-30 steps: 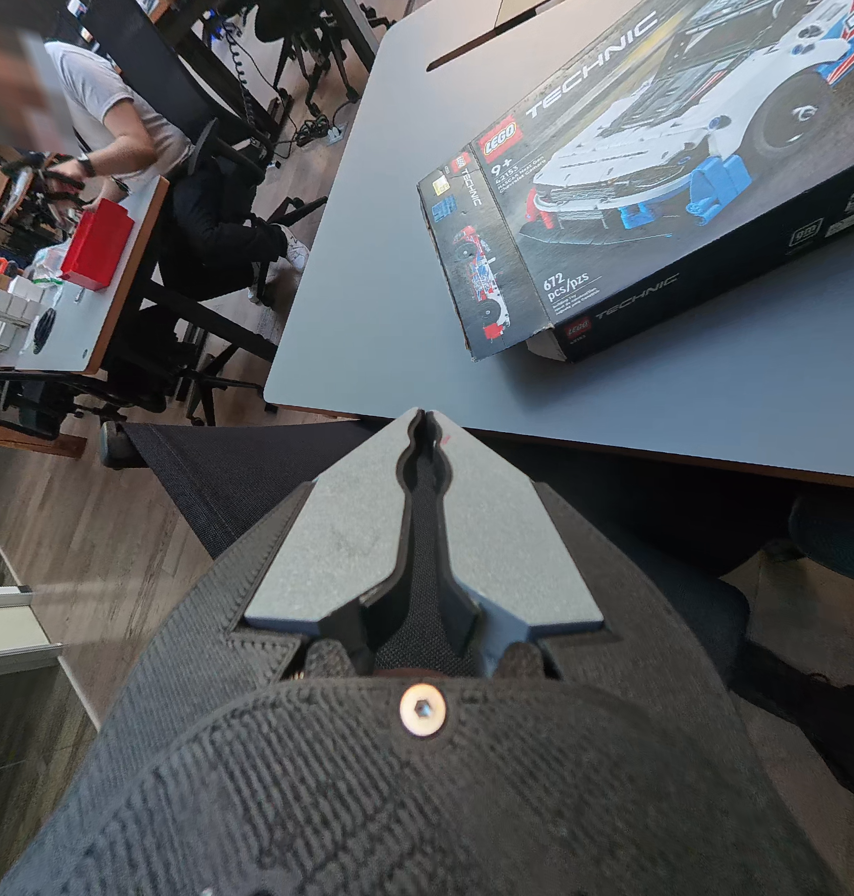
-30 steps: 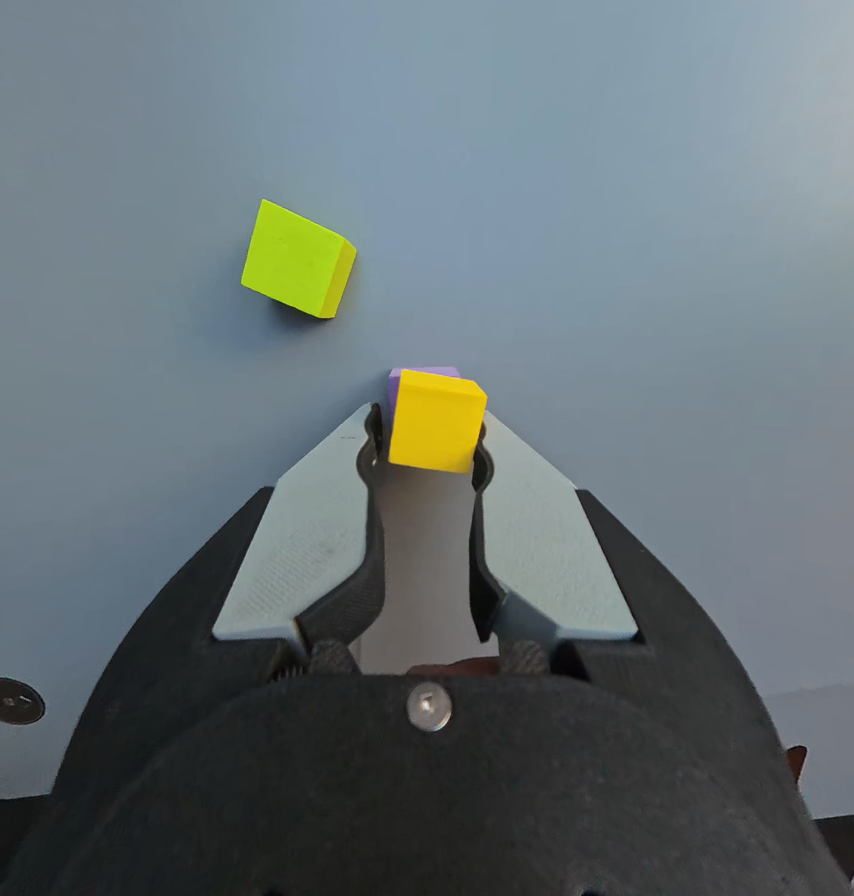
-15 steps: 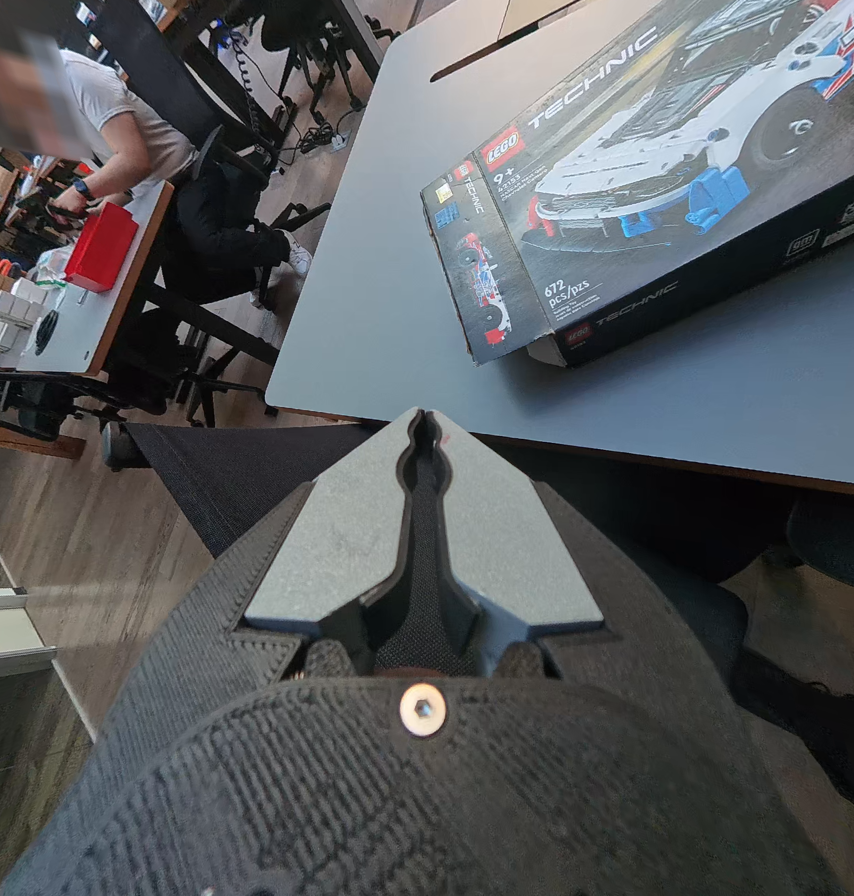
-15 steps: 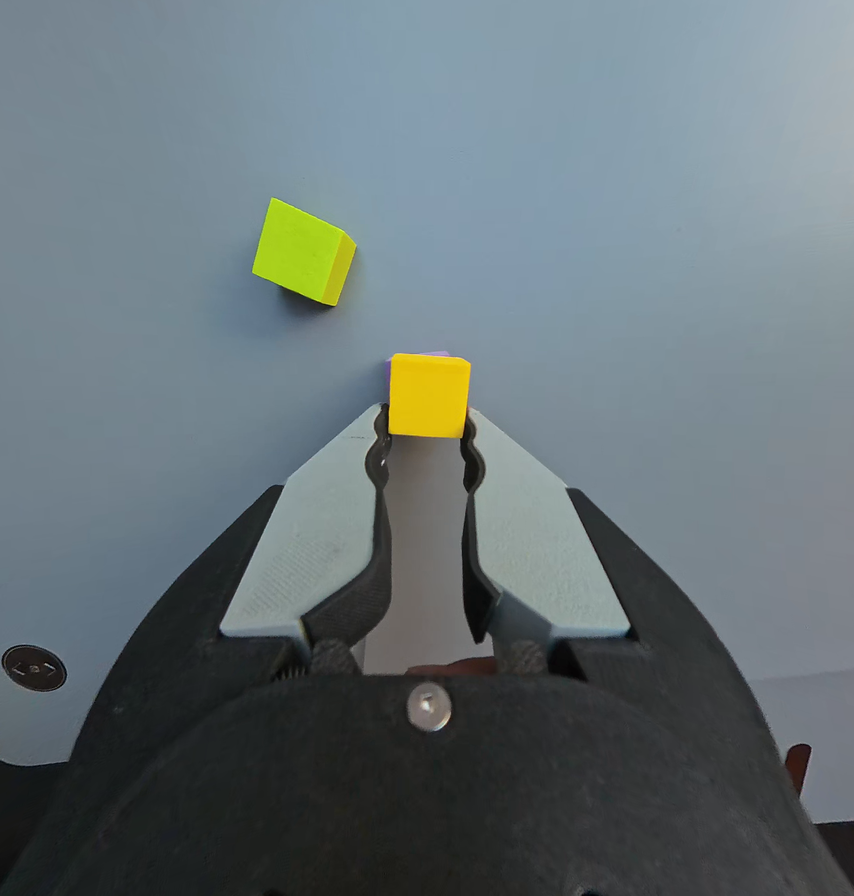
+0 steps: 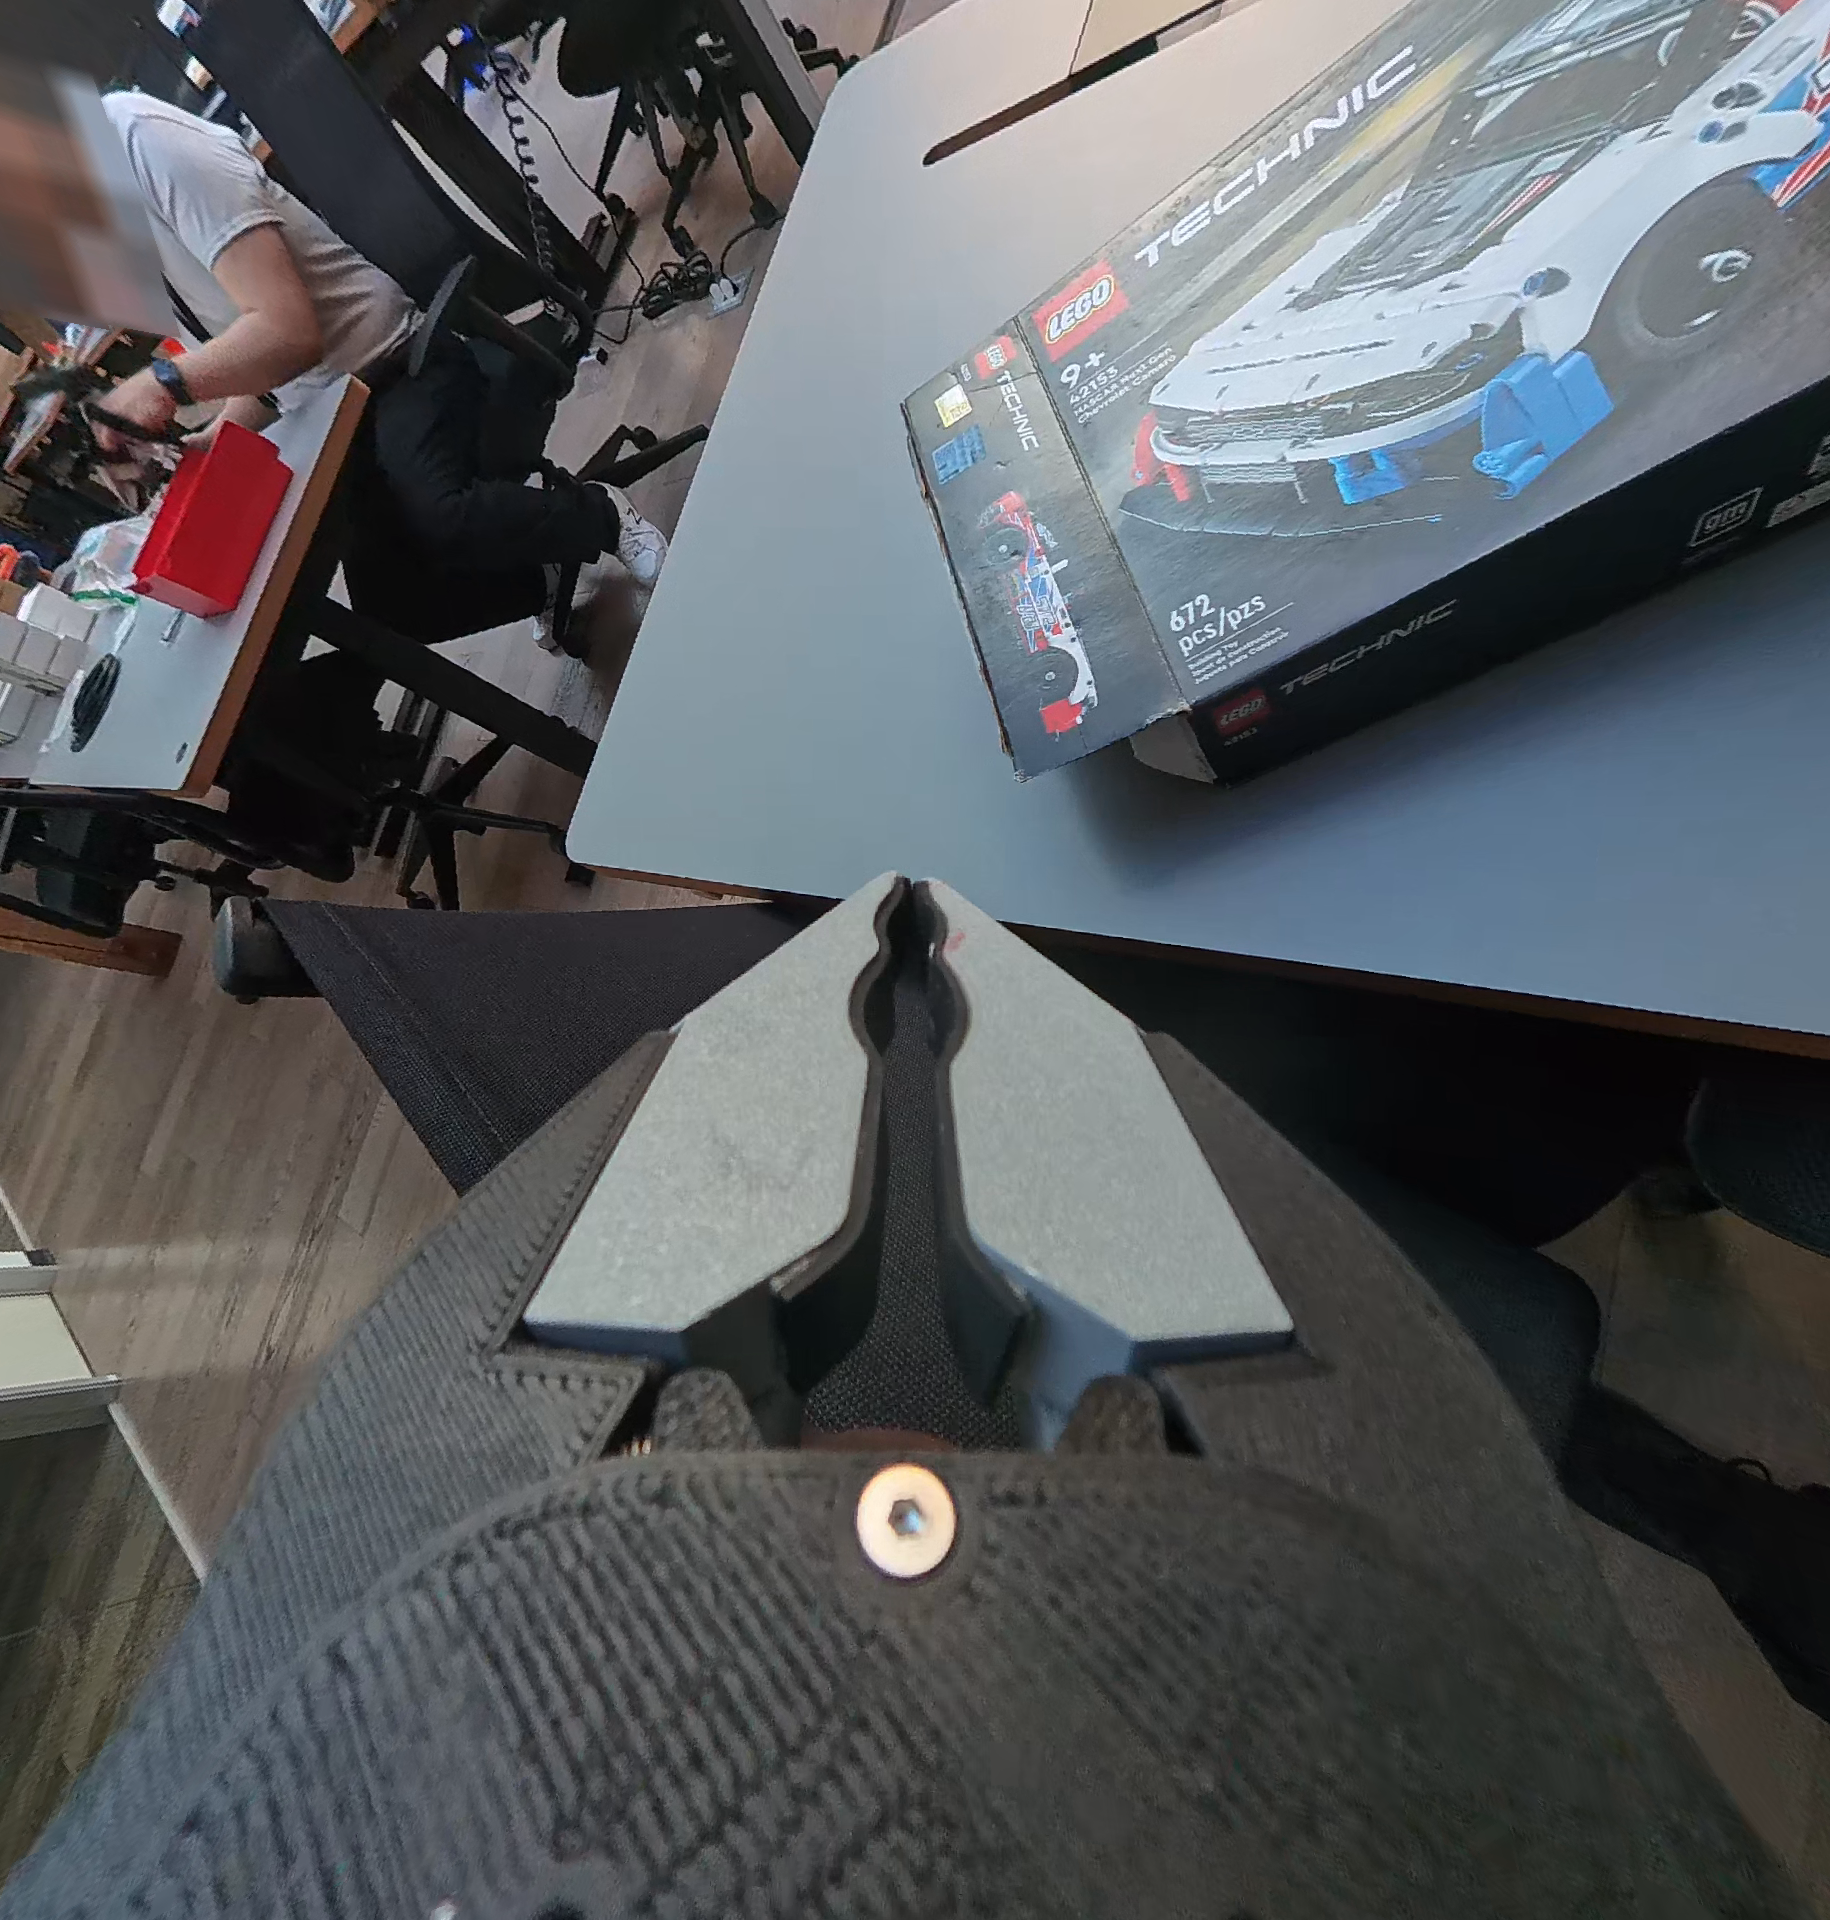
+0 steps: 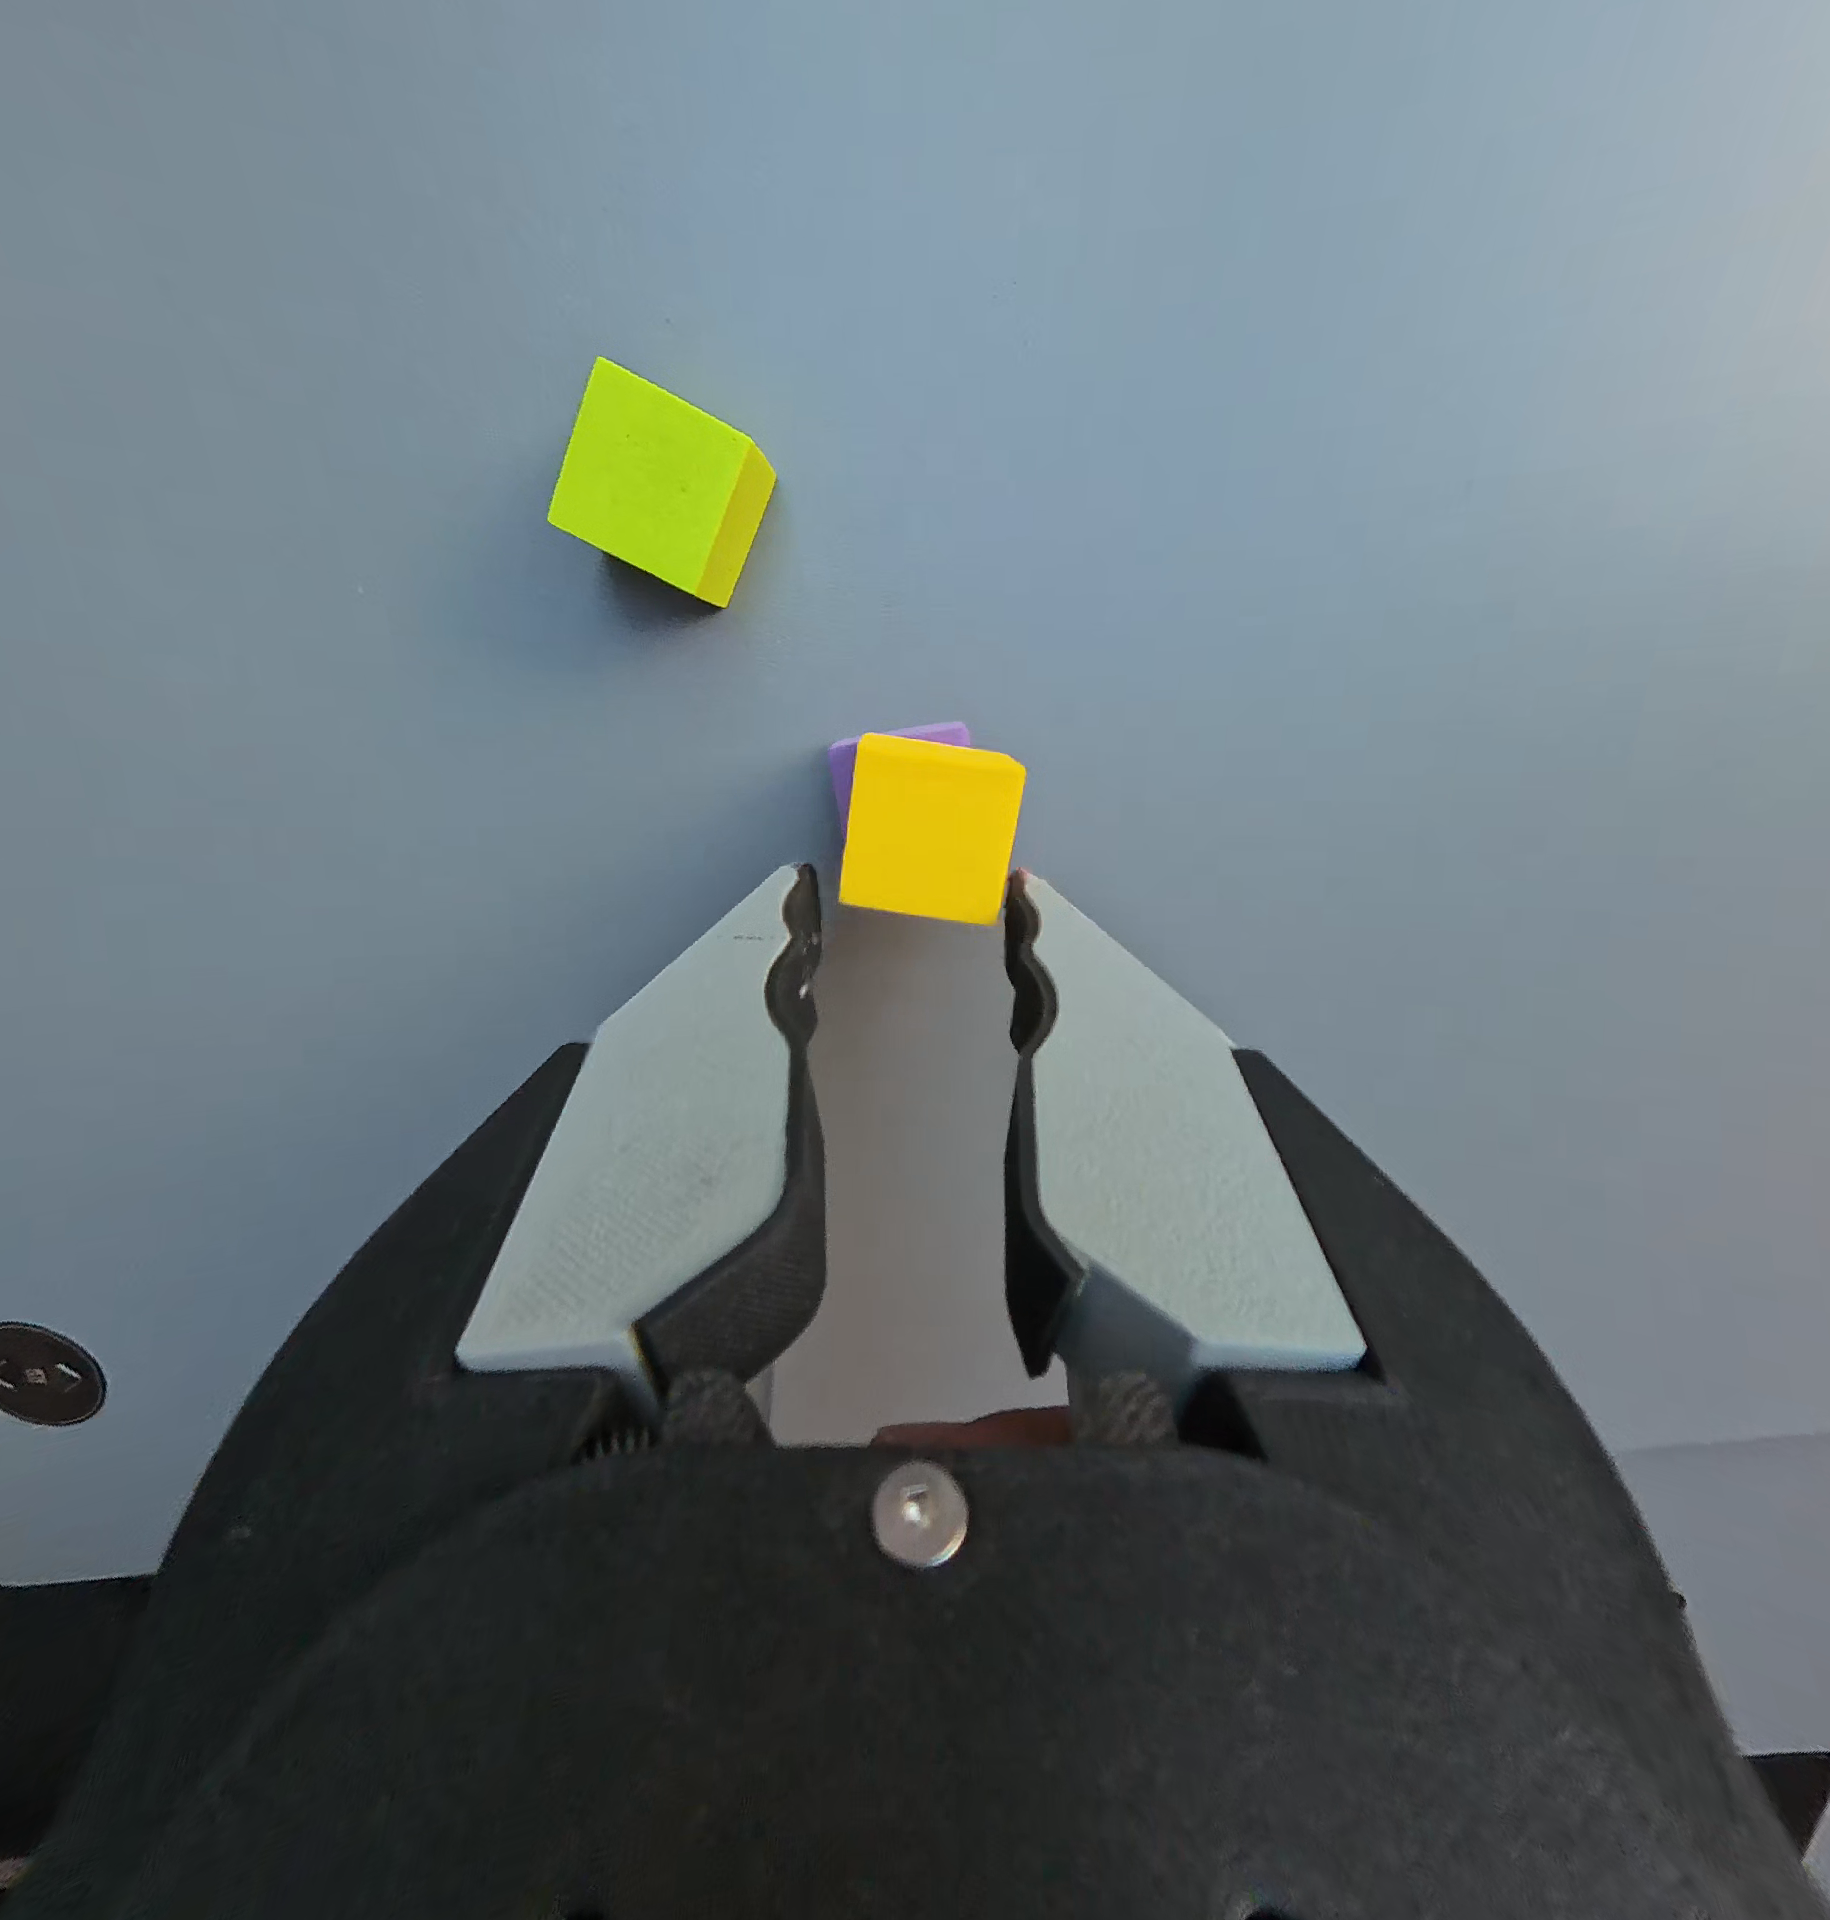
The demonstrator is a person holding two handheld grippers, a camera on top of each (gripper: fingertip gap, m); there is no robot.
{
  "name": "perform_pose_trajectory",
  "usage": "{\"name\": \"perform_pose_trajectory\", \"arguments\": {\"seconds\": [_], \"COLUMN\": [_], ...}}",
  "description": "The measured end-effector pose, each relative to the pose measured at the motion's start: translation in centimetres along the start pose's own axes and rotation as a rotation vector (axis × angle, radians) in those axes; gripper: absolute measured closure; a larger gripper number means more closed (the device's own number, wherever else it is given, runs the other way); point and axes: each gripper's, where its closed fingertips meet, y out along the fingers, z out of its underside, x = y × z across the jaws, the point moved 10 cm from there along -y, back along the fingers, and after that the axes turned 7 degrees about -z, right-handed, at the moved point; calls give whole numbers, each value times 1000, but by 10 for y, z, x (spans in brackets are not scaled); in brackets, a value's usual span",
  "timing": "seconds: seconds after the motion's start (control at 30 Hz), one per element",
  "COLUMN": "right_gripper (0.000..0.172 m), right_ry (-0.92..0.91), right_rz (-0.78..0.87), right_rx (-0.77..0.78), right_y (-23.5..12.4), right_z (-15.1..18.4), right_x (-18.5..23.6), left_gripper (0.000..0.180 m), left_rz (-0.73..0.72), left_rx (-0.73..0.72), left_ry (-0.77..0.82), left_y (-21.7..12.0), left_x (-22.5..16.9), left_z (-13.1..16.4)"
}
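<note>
1. Left gripper: held off the near edge of the grey-blue table, over a black mesh chair back; clenched, grey fingertips met on nothing.
2. Right gripper: pointed steeply down at the grey-blue tabletop; released, jaws spread to either side of the near edge of a yellow cube. Gap visible between left fingertip and cube; right fingertip at the cube's near right corner, contact not clear.
3. Yellow cube: seated on top of a purple cube, of which only a far and left sliver shows.
4. Lime-green cube: alone on the tabletop, far and left of the stack, well apart from it.
5. Round black disc: set in the tabletop at near left.
6. Large black cardboard toy-car box: flat on the table, far and right of the left gripper; near end flap loose, contents hidden.
7. Red bin: on a second desk at far left, contents not visible; white small boxes beside it.
8. Seated person in white shirt: at that desk, hands near the red bin.
</note>
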Motion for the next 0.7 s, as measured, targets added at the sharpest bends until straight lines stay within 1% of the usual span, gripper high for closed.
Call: {"name": "perform_pose_trajectory", "arguments": {"seconds": [0.1, 0.17, 0.27, 0.33, 0.4, 0.47, 0.53, 0.67, 0.7], "right_gripper": [134, 133, 136, 139, 140, 138, 130, 132, 136], "right_ry": [21, 43, 67, 67, 77, 97, 122, 149, 154], "right_rz": [2, 21, 0, -13, -5, 44, 81, 98, 108], "right_rx": [-24, -83, -233, -278, -264, -228, -170, -86, -68], "right_y": [-7, -18, -37, -39, -29, -12, 7, 35, 40], "right_z": [5, 4, -9, -22, -35, -43, -48, -53, -53], "right_x": [1, 3, 18, 30, 40, 46, 48, 52, 52], "left_gripper": [180, 180, 180, 180, 180, 180, 180, 180, 180], "left_rz": [-1, -1, -1, -1, -1, 0, -2, -3, -2], "left_rx": [1, 0, 1, 6, 7, 6, 4, -1, -2], "left_ry": [0, 0, -4, -5, -1, 6, 8, 0, -1], "left_y": [0, 0, 0, 1, 1, 1, 0, 0, 0], "left_x": [0, 0, 0, 0, 0, -1, -1, 0, 0], "left_z": [0, 0, 0, 1, 0, 0, 0, 0, 0]}}
